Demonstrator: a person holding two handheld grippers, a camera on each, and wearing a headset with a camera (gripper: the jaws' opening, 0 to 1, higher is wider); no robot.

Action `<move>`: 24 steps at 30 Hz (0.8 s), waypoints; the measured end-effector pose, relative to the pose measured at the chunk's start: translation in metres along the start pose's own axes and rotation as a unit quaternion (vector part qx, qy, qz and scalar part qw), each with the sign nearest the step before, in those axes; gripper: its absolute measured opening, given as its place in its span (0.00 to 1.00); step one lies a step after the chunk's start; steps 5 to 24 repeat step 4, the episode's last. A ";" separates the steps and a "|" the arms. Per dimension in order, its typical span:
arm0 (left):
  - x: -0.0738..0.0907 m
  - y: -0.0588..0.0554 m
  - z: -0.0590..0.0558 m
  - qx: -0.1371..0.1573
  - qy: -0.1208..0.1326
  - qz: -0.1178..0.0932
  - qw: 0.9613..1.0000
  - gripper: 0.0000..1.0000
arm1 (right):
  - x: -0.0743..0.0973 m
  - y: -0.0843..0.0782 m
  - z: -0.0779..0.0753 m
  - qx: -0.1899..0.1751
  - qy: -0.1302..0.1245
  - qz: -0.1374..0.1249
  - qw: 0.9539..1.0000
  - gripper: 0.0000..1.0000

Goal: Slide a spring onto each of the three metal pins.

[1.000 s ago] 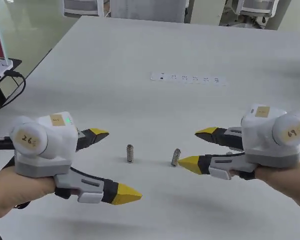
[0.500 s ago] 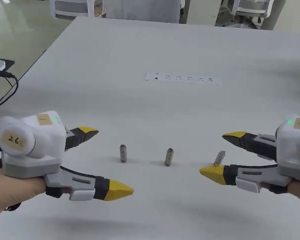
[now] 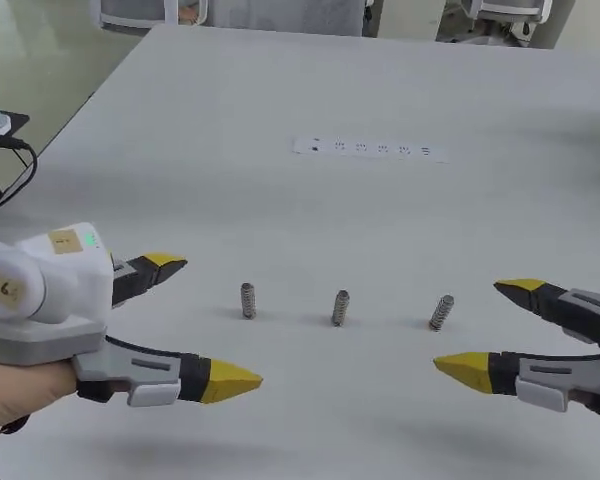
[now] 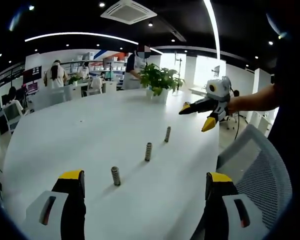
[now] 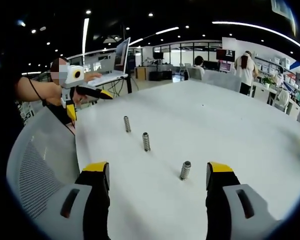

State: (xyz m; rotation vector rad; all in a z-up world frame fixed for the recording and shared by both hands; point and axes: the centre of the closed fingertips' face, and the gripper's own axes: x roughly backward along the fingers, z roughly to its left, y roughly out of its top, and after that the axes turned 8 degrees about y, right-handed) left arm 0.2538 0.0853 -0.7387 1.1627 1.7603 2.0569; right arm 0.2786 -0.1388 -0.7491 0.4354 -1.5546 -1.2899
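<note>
Right tongs (image 3: 469,325) withdrawn, three grey coiled springs (image 3: 341,308)

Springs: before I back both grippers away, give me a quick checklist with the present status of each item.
1. Three springs stand in a row on the table, namely the left spring, middle spring and right spring: ok.
2. Pins seated inside each spring: cannot tell, the coils hide them.
3. Left gripper open, empty, apart from the left spring: ok.
4. Right gripper open, empty, apart from the right spring: ok.
5. Right spring fully upright: not ok, it leans a little.
6. Nothing lies between the grippers and the row to snag on: ok.
</note>
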 end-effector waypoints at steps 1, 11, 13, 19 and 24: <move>0.000 -0.001 0.000 0.001 0.000 0.000 1.000 0.98 | 0.002 -0.001 -0.001 -0.002 -0.002 -0.002 1.000 0.81; 0.001 -0.002 0.003 0.007 0.004 0.000 1.000 0.98 | 0.009 -0.003 -0.005 -0.011 -0.009 -0.007 1.000 0.86; 0.001 -0.002 0.003 0.007 0.004 0.000 1.000 0.98 | 0.009 -0.003 -0.005 -0.011 -0.009 -0.007 1.000 0.86; 0.001 -0.002 0.003 0.007 0.004 0.000 1.000 0.98 | 0.009 -0.003 -0.005 -0.011 -0.009 -0.007 1.000 0.86; 0.001 -0.002 0.003 0.007 0.004 0.000 1.000 0.98 | 0.009 -0.003 -0.005 -0.011 -0.009 -0.007 1.000 0.86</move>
